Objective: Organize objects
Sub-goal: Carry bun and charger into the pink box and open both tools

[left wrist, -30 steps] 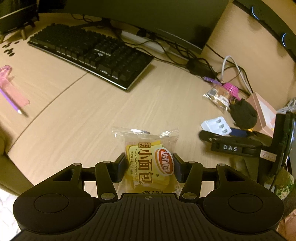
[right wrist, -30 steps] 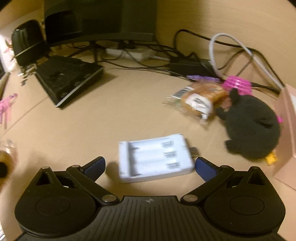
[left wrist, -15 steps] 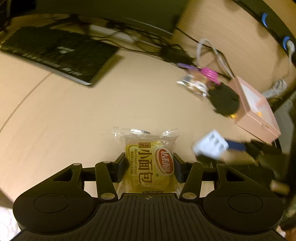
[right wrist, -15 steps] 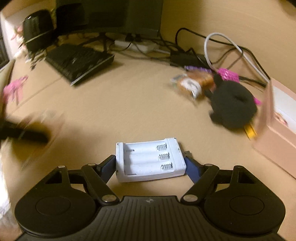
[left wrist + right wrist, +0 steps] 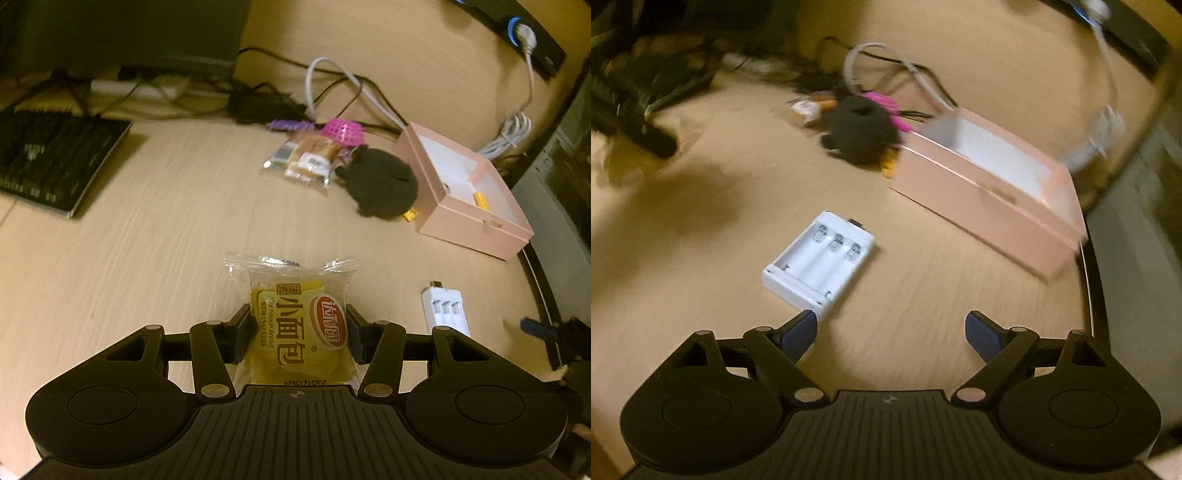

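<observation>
My left gripper (image 5: 297, 332) is shut on a yellow packet of small bread (image 5: 295, 325) and holds it above the wooden desk (image 5: 147, 240). My right gripper (image 5: 891, 330) is open and empty. A white battery holder (image 5: 820, 264) lies on the desk just ahead of its left fingertip; it also shows in the left wrist view (image 5: 445, 312). An open pink box (image 5: 469, 195) stands at the right, also in the right wrist view (image 5: 990, 184). A black plush toy (image 5: 382, 184) and a second bread packet (image 5: 304, 162) lie beside it.
A black keyboard (image 5: 51, 162) lies at the left. Cables (image 5: 343, 92) and a pink mesh item (image 5: 341, 131) crowd the back of the desk. The desk's dark right edge (image 5: 1093, 280) runs close to the pink box.
The right gripper closed around the battery holder, then opened and let it go on the desk, turned at an angle. The left gripper swung right toward the pink box, still holding the bread packet.
</observation>
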